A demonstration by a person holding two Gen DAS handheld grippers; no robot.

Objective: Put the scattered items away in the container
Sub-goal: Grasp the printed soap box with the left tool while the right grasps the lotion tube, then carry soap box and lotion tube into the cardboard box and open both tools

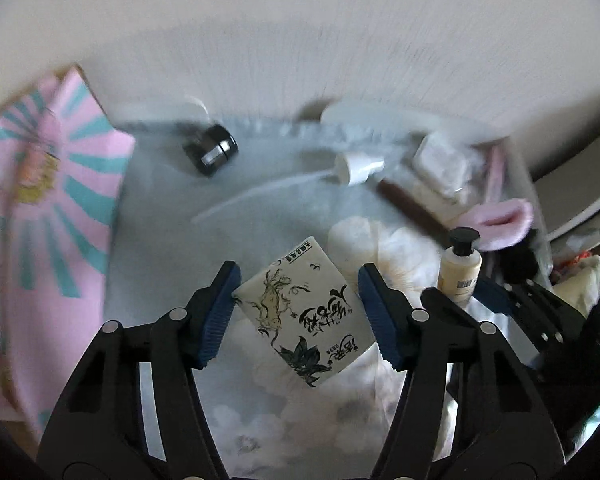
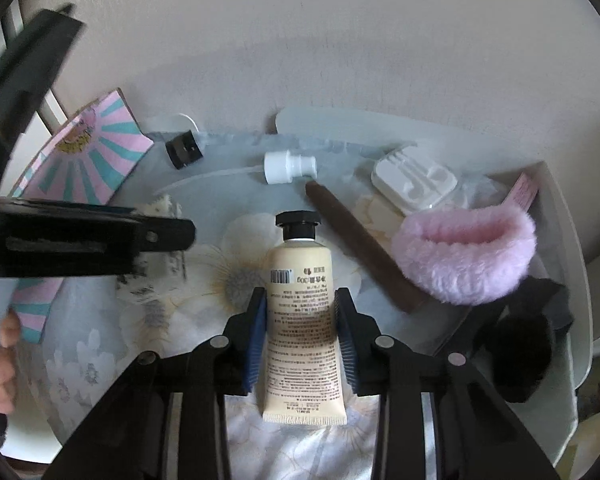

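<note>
Right wrist view shows the right gripper (image 2: 300,332) with its fingers clamped on a cream tube (image 2: 302,316), black cap pointing away, over a floral cloth (image 2: 204,272) near the white tray (image 2: 572,264) holding a pink fluffy band (image 2: 466,254). Left wrist view has the left gripper (image 1: 296,312) with fingers apart around a tissue packet (image 1: 304,312), one blue pad touching its corner, the other clear.

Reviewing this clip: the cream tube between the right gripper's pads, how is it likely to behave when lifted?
The cream tube looks like soft plastic with a flat crimped tail, so it may dent under the right gripper rather than slip. The black cap end probably carries most weight, so it could droop forward. Lying flat, it seems unlikely to roll.
</note>
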